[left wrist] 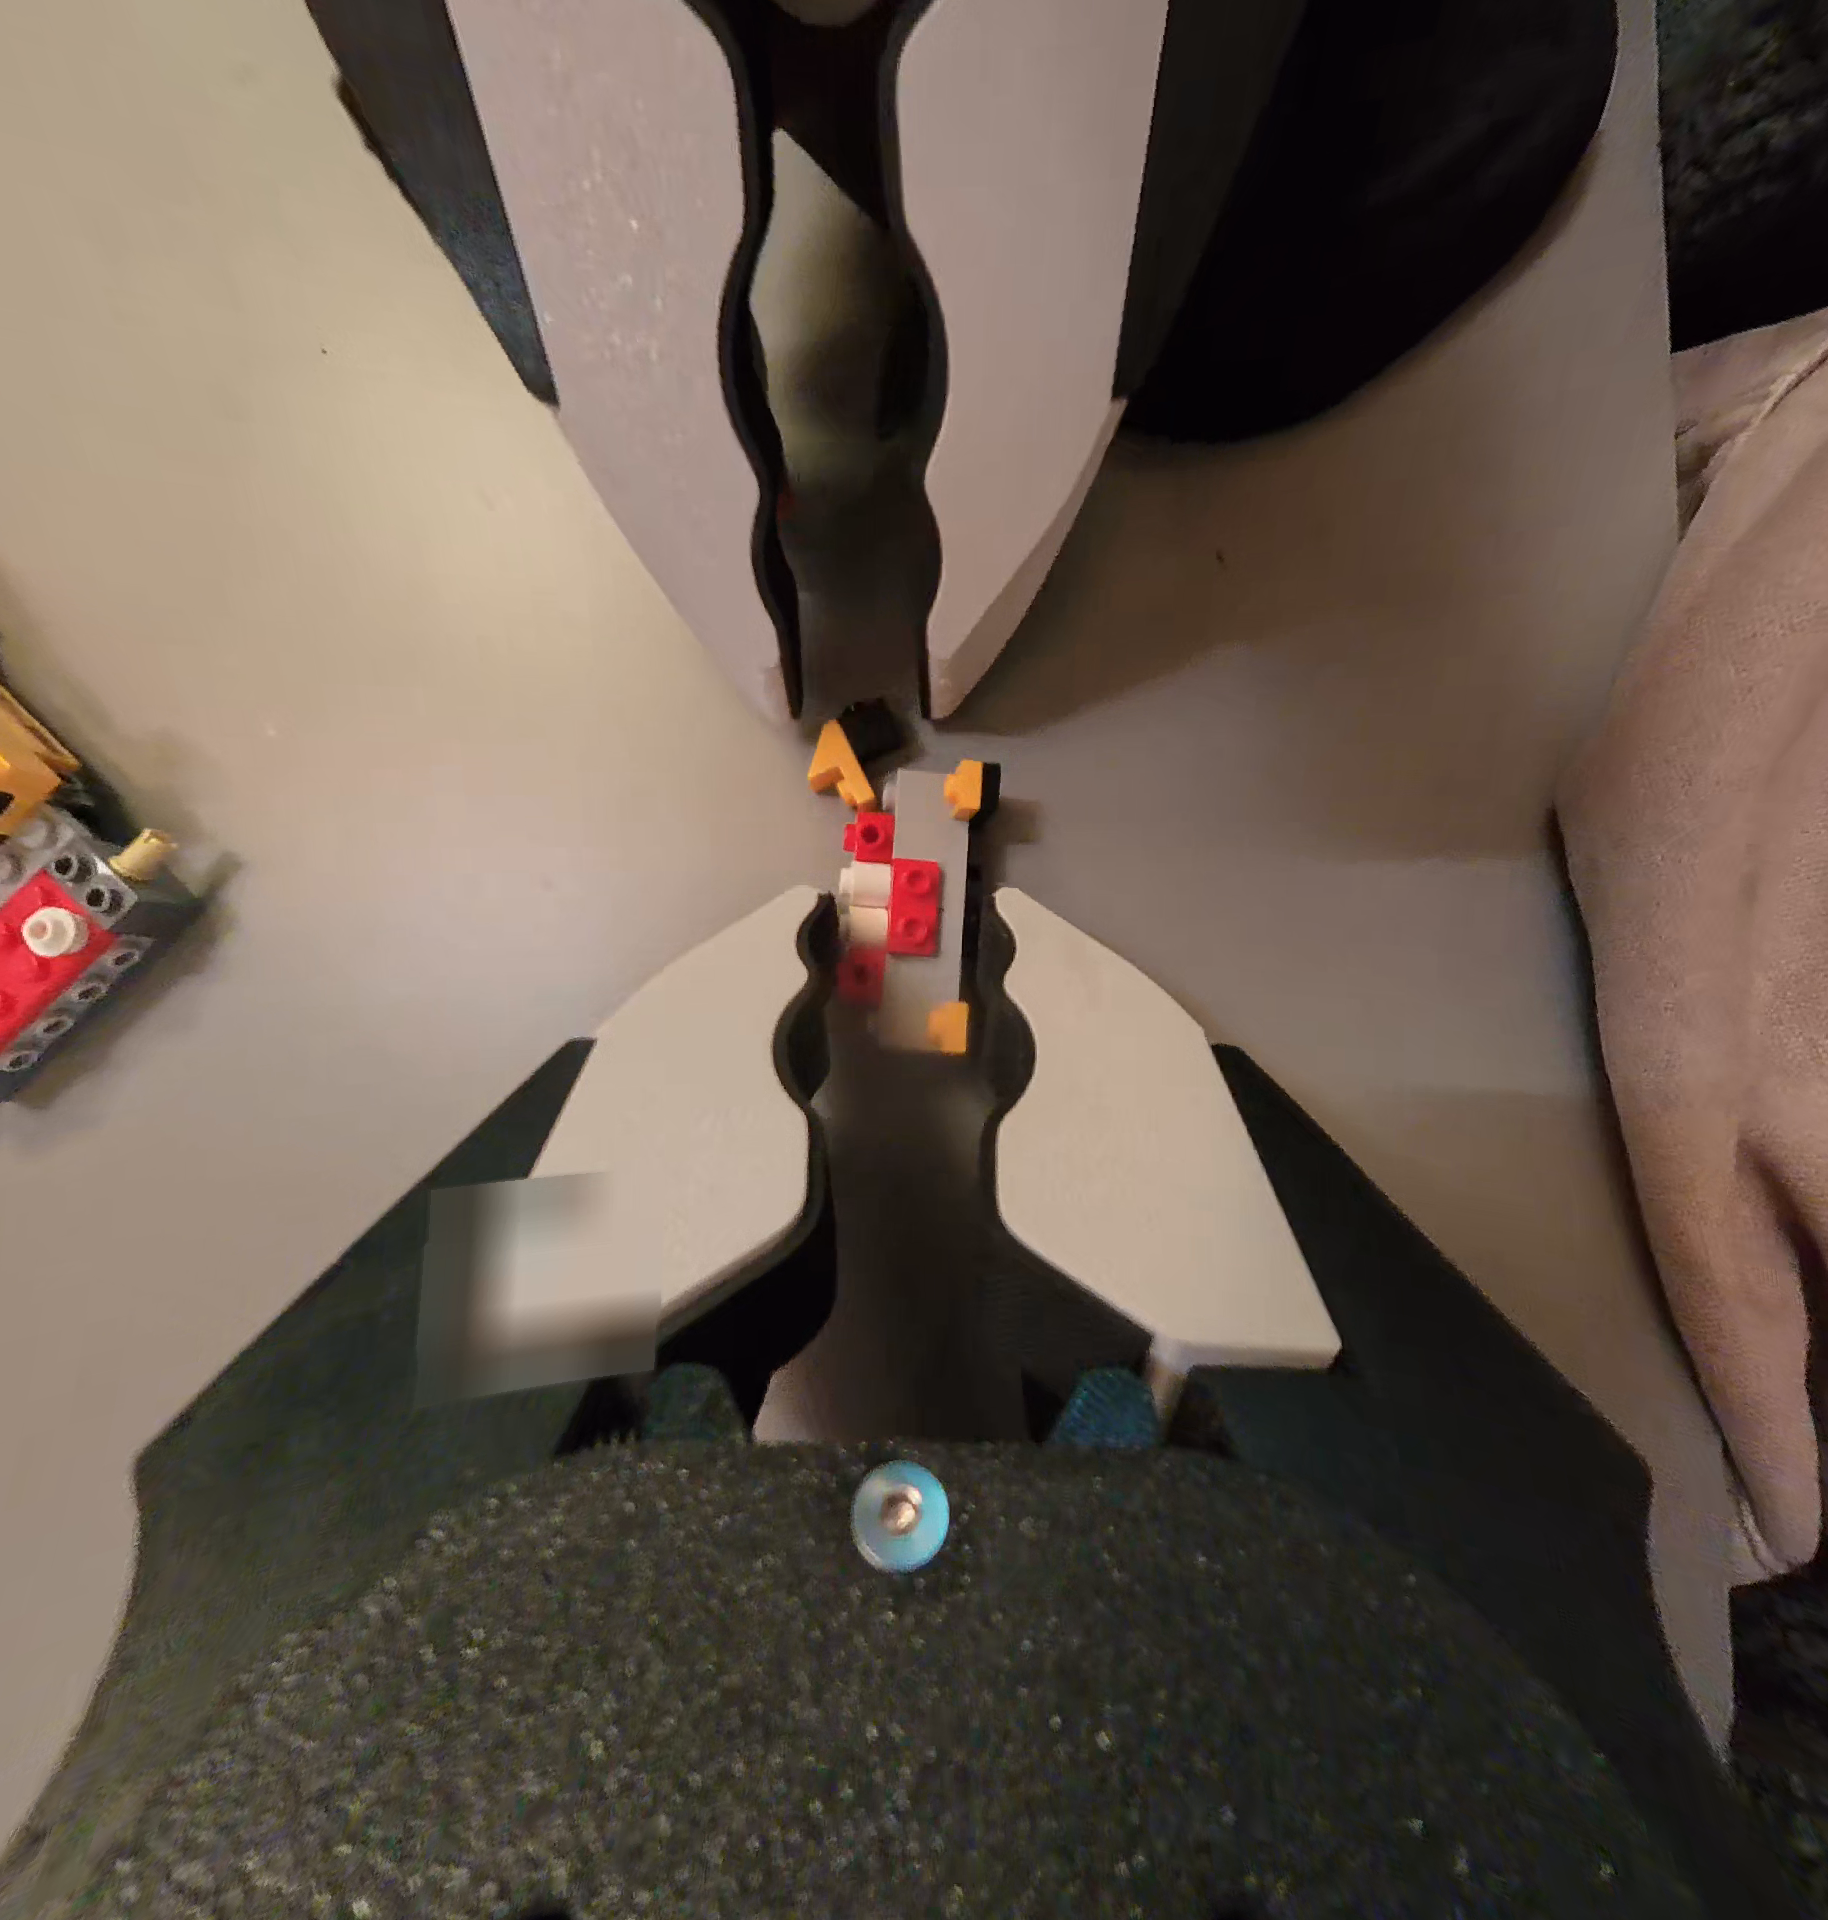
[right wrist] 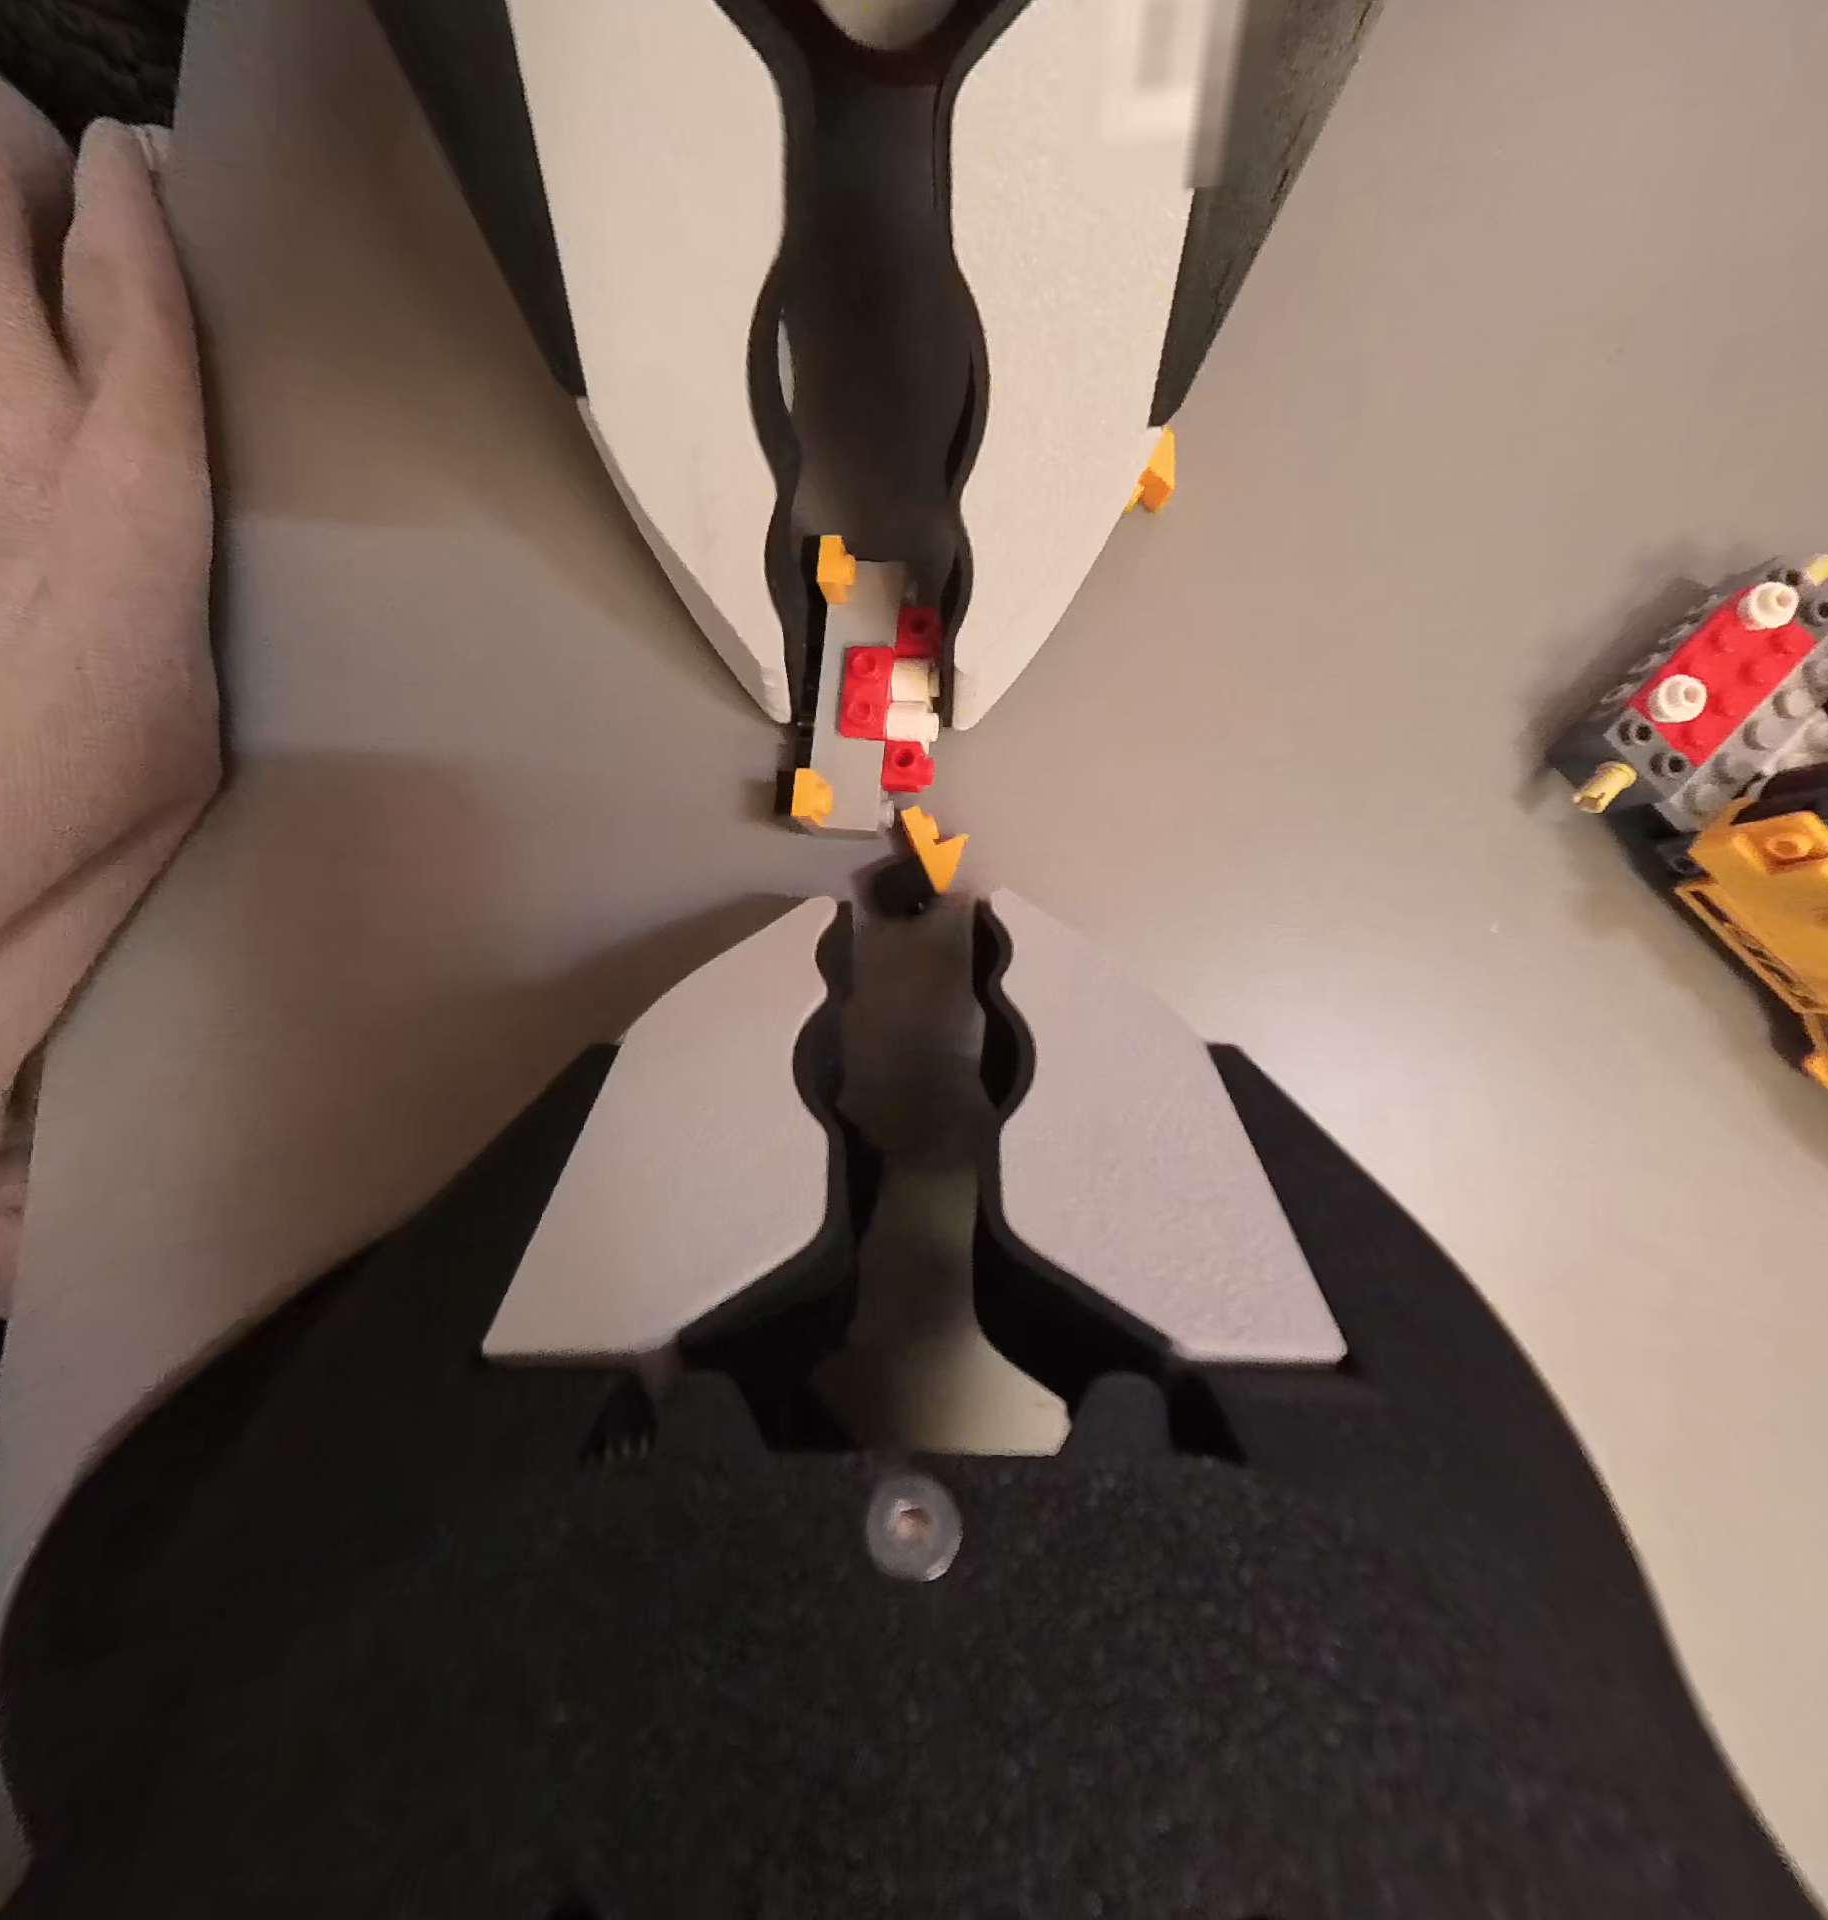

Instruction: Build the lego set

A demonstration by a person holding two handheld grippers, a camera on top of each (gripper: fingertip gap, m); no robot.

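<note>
Pale and matte, the table (left wrist: pixel 297 436) carries everything, and a beige cloth (left wrist: pixel 1751 935) lies along one of its edges. Near the middle, the two grippers meet tip to tip over a small sub-assembly (left wrist: pixel 915 914): a grey plate with red bricks, white round pieces and orange corner bits.

The left gripper (left wrist: pixel 905 904) has the sub-assembly between its fingers, narrowed around the long sides; whether both pads press firmly cannot be told from either view. The right gripper (right wrist: pixel 905 914) is nearly closed on a small piece, an orange wedge with a black part (right wrist: pixel 920 868), pinched at the very fingertips and held just beside the end of the grey plate, close to touching it.

Both pieces look light, stiff and smooth, so they are likely to slip or twist under a pinch. The sub-assembly is probably best held by its flat long sides, as it is, since the red and white pieces on top could pop off if squeezed. The tiny wedge offers little surface, so pressing it on probably calls for a straight push.

Toward the table's far side sits a larger build (right wrist: pixel 1720 707), grey with a red top and white studs, joined to a yellow section. A loose orange piece (right wrist: pixel 1157 476) lies on the table partly behind the left gripper.
</note>
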